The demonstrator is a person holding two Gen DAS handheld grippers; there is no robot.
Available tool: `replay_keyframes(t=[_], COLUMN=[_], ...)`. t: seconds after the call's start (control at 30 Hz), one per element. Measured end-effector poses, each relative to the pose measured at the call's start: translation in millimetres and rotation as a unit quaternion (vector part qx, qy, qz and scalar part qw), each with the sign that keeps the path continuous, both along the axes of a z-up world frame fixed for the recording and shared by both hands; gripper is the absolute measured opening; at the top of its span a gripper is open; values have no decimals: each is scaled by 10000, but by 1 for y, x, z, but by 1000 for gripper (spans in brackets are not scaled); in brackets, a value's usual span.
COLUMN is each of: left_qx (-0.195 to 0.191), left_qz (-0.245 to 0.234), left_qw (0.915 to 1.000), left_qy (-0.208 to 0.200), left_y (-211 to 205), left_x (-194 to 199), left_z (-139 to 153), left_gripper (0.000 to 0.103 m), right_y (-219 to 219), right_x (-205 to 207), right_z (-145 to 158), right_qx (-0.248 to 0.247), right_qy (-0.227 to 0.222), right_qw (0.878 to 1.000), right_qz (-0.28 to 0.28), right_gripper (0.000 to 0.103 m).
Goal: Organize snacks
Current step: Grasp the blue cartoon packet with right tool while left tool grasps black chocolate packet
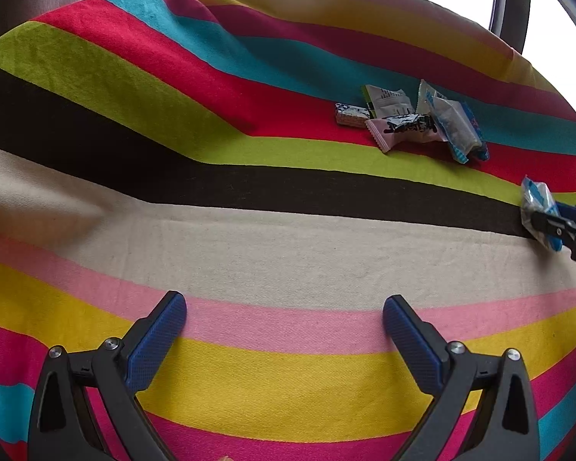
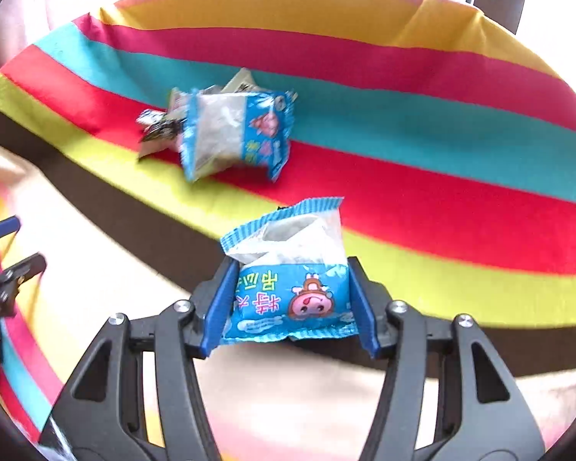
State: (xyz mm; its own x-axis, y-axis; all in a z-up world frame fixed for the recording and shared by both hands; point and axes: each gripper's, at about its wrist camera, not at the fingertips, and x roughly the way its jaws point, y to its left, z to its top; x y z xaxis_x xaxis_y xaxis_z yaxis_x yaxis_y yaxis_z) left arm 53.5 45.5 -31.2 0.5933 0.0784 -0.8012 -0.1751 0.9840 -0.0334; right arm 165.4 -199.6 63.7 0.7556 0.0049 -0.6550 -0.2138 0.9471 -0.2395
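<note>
Packet (image 2: 288, 288), blue, pig cartoon, pinched between right gripper (image 2: 290, 299) fingers.

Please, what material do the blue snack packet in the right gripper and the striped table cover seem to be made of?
The blue snack packet looks like thin glossy plastic film: it has a crimped, zigzag end seal, a clear window and crinkles that catch the light. The striped cover looks like matte woven cloth, probably cotton: a fine diagonal weave shows, and it lies in soft folds.

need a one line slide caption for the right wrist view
Right gripper clamps a blue pig-print snack packet above the striped tablecloth, with a snack pile beyond.
</note>
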Motion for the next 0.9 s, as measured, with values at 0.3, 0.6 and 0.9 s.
replay_keyframes(t=[0.3,0.6,0.9], left_qx=[-7,-17,859], left_qz=[-2,-13,-969], left_qw=[10000,10000,9915], left_qy=[7,35,-164], left_y=[0,-1,-33], left_x=[0,0,40], left_z=[-1,-1,15], left_gripper=[103,103,103], right_y=[6,-2,-36], right_x=[-17,-83,-74], right_z=[-25,-33,-31], right_qx=[72,1014,2112], right_qy=[-32,-326,-369], right_qw=[9998,9921,9731], right_qz=[-168,-656,-839], right_gripper=[63,54,55])
